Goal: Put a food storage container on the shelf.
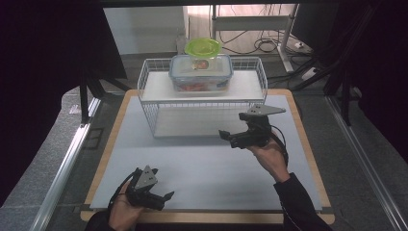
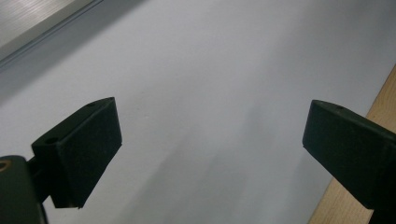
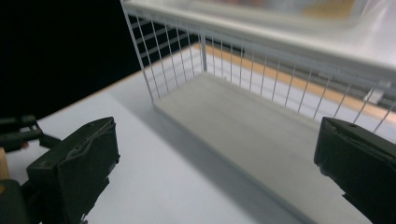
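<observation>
The right claw (image 1: pixel 231 136) hangs just in front of the wire rack (image 1: pixel 151 103), jaws spread wide, holding nothing. The left claw (image 1: pixel 161 197) sits near the front edge of the tabletop (image 1: pixel 202 168), jaws spread wide too. On the rack's top shelf sits a clear box (image 1: pixel 201 73), with a green-lidded tub (image 1: pixel 203 50) on top. No words can be read anywhere.

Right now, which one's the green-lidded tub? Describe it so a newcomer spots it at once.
Start at the white wire rack at the far side of the table. On its upper shelf sits a clear box with a blue-rimmed lid. The tub stands on top of that box: small, round, and the one thing there with a lime-green lid.
</observation>
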A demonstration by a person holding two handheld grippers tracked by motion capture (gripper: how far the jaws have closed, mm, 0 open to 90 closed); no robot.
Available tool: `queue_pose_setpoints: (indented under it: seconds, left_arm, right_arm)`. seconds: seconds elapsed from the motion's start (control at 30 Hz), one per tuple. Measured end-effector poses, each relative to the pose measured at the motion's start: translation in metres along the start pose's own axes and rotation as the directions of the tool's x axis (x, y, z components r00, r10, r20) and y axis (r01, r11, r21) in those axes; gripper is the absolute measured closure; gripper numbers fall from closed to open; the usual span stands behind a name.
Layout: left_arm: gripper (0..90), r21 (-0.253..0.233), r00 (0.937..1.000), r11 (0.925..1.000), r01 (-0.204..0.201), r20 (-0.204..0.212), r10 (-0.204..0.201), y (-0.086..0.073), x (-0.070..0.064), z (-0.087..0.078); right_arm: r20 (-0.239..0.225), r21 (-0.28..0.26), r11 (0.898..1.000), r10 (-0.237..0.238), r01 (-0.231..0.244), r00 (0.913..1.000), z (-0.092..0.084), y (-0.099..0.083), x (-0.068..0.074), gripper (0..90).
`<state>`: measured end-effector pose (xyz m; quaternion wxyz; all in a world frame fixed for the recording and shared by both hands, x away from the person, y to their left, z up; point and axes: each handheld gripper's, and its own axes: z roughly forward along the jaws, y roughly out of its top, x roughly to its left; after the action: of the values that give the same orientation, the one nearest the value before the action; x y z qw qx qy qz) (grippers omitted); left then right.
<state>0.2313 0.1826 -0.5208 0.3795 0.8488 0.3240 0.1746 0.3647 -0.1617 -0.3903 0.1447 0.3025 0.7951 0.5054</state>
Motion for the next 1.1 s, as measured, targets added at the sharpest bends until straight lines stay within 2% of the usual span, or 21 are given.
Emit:
queue_pose_setpoints:
  seconds: [0.13,0.3,0.43,0.63,0.73,0.87,0.97,1.1]
  left_arm:
    - [3.4,-0.006,1.0,1.0,-0.005,0.0,0.005,0.0,0.001,0.0]
    - [2.3,-0.02,1.0,0.9998,0.002,0.0,-0.002,0.0,0.001,-0.001]
    - [1.8,-0.028,0.9999,0.9995,0.012,0.008,-0.012,0.0,0.002,-0.002]
    - [0.8,-0.026,1.0,0.9997,0.004,0.008,-0.004,0.0,0.002,-0.001]
    - [0.4,-0.031,1.0,0.9995,-0.002,0.0,0.002,0.0,0.002,-0.001]
    - [0.2,-0.024,0.9998,0.9996,-0.018,-0.008,0.017,0.0,0.001,-0.001]
    - [0.0,-0.023,0.9996,0.9994,-0.025,-0.01,0.024,0.0,0.001,-0.001]
    - [0.0,-0.029,0.9997,0.9994,-0.021,-0.011,0.02,0.0,0.001,-0.001]
  right_arm:
    - [-0.016,-0.001,1.0,0.002,-0.002,0.9999,-0.001,-0.009,0.003,0.0]
    - [0.005,0.017,0.999,-0.04,0.04,0.9992,-0.006,-0.018,0.009,0.0]
    - [-0.025,0.014,0.999,-0.029,0.029,0.9993,-0.011,-0.025,0.012,0.0]
    - [-0.006,0.03,0.997,-0.078,0.078,0.997,-0.019,-0.034,0.018,0.0]
    - [0.01,0.021,0.994,-0.103,0.103,0.9946,-0.025,-0.039,0.019,0.0]
    - [0.015,0.018,0.996,-0.085,0.085,0.9963,-0.031,-0.048,0.017,0.1]
    - [0.035,0.038,0.996,-0.084,0.083,0.9959,-0.034,-0.058,0.013,0.2]
    - [0.052,0.046,0.997,-0.066,0.063,0.9965,-0.039,-0.07,0.008,0.3]
